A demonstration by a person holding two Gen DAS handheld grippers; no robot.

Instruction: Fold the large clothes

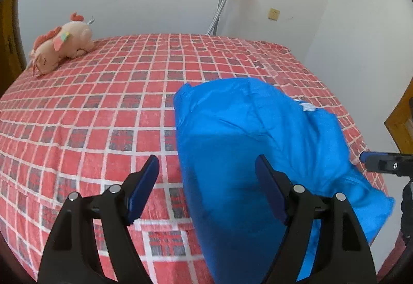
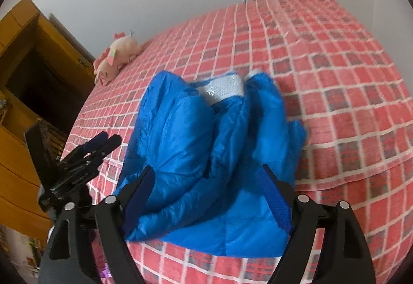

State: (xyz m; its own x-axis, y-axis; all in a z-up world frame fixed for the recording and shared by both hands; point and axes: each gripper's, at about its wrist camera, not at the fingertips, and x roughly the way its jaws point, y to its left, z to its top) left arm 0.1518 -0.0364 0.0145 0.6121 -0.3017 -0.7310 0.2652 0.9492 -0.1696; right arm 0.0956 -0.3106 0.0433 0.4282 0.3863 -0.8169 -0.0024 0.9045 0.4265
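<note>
The blue jacket lies bunched in a puffy, part-folded heap on the bed, near its front edge, with its pale lining showing at the far end. Both tools look to have let go of it, so the step in hand seems to be the gap between one fold and the next. The left hand-held gripper stands with its jaws wide apart and nothing pressed between them; the jacket's near edge lies just ahead of it and under its right finger, the checked cover under its left. The right hand-held gripper is likewise spread, hovering over the near end of the heap, with the padded cloth lying below and between its fingers but not pinched. Both tilt steeply down toward the bed. The next move probably calls for picking a clean edge or corner on each side; the slippery, puffy cloth may spring open. A plush toy sits well beyond, at the far left corner.
</note>
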